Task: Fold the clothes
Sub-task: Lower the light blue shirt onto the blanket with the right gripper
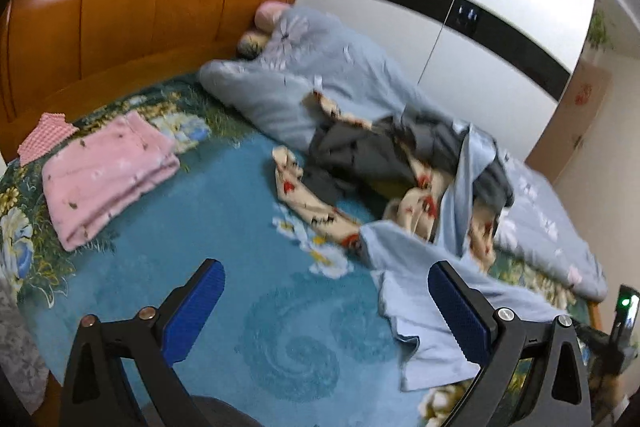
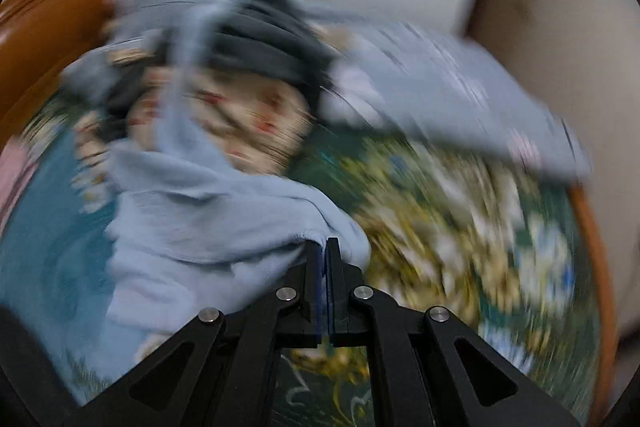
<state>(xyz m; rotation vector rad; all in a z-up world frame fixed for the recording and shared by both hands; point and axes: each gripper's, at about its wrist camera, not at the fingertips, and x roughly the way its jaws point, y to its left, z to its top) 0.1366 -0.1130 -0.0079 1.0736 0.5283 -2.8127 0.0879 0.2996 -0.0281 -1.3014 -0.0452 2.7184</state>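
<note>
Right gripper (image 2: 323, 247) clamped on light-blue garment (image 2: 192, 211) edge, likely dragging it off pile; left gripper (image 1: 326, 303) apart, garment beside its right finger.

The bedspread (image 1: 208, 211) is teal-blue with swirls and white-and-yellow flowers, going dark green at the edges. The folded cloth (image 1: 108, 179) on it is pink with tiny dark specks, and the shirt (image 1: 416, 291) is plain pale blue. The pile has a dark grey garment (image 1: 360, 151) and a cream one with red prints (image 1: 316, 207). The quilt (image 1: 332, 67) is grey-blue with pale flowers, and the headboard (image 1: 132, 11) is glossy orange-brown wood. The left hand-held gripper (image 1: 326, 311) is black with blue pads (image 1: 196, 307).
</note>
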